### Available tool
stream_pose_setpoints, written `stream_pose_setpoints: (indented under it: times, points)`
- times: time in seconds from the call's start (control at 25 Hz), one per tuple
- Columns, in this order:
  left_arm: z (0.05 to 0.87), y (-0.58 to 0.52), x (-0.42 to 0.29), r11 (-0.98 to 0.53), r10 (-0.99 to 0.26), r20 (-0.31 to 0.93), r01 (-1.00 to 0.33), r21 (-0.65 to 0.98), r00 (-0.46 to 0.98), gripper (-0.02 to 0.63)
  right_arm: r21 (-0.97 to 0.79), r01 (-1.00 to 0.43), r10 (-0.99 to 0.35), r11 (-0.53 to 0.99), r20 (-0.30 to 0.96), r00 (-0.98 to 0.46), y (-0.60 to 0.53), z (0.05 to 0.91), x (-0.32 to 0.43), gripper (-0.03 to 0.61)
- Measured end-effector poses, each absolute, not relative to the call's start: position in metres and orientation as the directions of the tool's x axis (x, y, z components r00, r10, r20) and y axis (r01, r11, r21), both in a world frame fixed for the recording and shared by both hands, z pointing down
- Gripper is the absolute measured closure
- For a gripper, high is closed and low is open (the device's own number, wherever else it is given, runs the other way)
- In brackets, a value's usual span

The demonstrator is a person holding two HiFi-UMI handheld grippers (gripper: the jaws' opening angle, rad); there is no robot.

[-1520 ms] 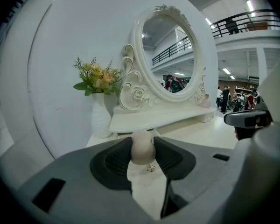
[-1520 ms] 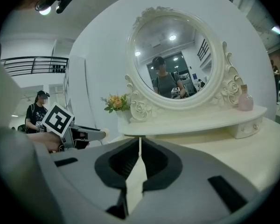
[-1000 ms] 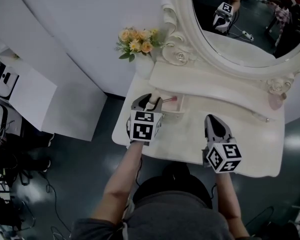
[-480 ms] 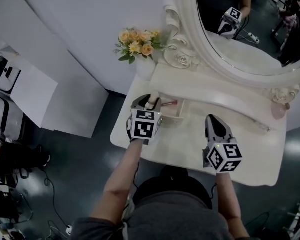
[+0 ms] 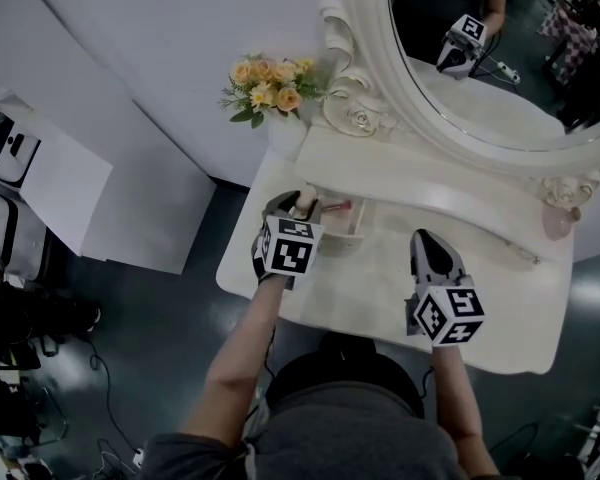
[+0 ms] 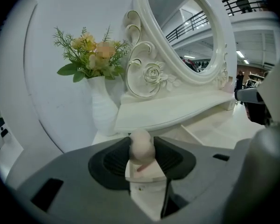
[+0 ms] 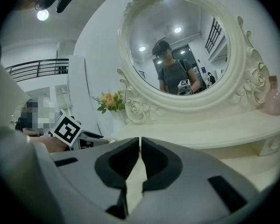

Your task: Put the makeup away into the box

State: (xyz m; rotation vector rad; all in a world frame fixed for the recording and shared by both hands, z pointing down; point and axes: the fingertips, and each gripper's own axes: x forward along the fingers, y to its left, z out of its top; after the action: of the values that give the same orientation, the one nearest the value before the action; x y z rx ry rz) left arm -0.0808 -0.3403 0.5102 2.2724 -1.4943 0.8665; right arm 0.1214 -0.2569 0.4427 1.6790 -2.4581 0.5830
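Observation:
A pale, egg-shaped makeup sponge (image 6: 142,144) sits between the jaws of my left gripper (image 6: 141,149), which is shut on it. In the head view that left gripper (image 5: 302,204) is at the left end of a small white open box (image 5: 354,232) on the dressing table, the sponge (image 5: 306,201) at its tip. A pink makeup item (image 5: 342,207) lies in the box. My right gripper (image 5: 428,240) hovers over the table's front right part, apart from the box. In its own view the right gripper (image 7: 140,141) has its jaws together with nothing between them.
A white vase of orange flowers (image 5: 270,83) stands at the table's back left, close to my left gripper. An oval mirror (image 5: 480,58) rises behind a raised shelf (image 5: 410,173). A pink bottle (image 5: 554,200) stands at the far right, a thin stick (image 5: 520,233) lies nearby.
My left gripper has sunk a little toward the box's left end, still holding the sponge. My right gripper has stayed nearly where it was.

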Motion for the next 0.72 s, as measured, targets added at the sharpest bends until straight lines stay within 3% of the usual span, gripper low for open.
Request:
stream_pose_setpoints:
  times: [0.72]
  points:
    - [0.528,-0.342,-0.074,-0.428,-0.693,0.677,-0.897,-0.111,0.247,0.437,-0.265,-0.914,-0.873,0.307,0.305,-0.381,-0.257,0.447,0.134,0.566]
